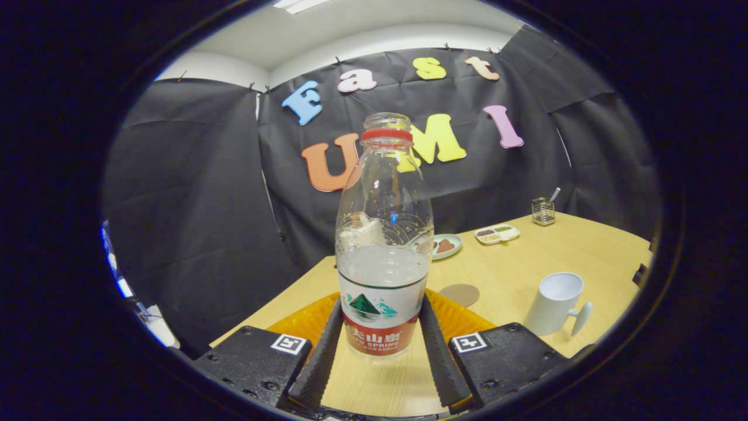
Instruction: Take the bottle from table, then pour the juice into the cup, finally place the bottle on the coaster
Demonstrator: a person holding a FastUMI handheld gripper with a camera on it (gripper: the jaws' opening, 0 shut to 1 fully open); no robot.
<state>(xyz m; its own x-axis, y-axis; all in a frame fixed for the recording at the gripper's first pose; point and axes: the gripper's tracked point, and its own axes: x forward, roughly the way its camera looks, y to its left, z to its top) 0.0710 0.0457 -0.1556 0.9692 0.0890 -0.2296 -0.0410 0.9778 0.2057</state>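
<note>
The bottle stands straight up on the table, right between the two fingers of the gripper; both fingers seem to press its label, so it looks grabbed; the cap is off, so I think it should be lifted slow and kept straight, or juice may spill; one bottle, about half full; one brown coaster just behind it; one white cup near on the right, tilted in this view; farther back sit one small plate, one snack tray and one glass holder.
</note>
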